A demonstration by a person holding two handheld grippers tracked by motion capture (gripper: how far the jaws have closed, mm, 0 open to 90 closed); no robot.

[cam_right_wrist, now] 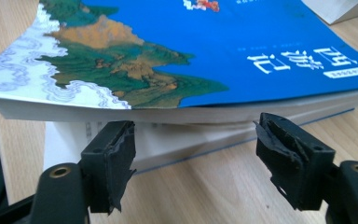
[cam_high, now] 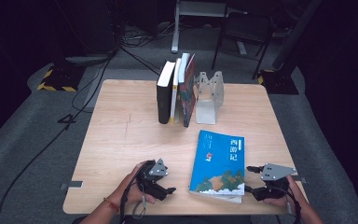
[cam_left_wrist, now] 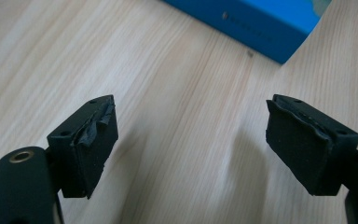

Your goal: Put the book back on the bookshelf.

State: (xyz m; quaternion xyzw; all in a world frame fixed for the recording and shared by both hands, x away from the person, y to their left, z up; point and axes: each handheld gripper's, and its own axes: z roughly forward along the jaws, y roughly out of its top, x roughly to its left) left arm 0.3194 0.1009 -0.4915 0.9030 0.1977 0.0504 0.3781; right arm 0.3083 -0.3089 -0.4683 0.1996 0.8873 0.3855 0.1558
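Blue paperback book (cam_high: 219, 161) lies flat, cover slightly lifted.

Standing books and a metal bookend at the far middle of the table

On the light wooden table (cam_high: 121, 135), upper centre of the high view, three books stand upright, pressed side by side: a black book (cam_high: 164, 93) at left, a thin white and yellow book (cam_high: 175, 93) in the middle, a red-covered book (cam_high: 189, 91) at right. Just right of them stands a grey metal bookend (cam_high: 209, 95). Black cables (cam_high: 81, 100) trail over the grey carpet at upper left, past a yellow-and-black striped base (cam_high: 56, 80).
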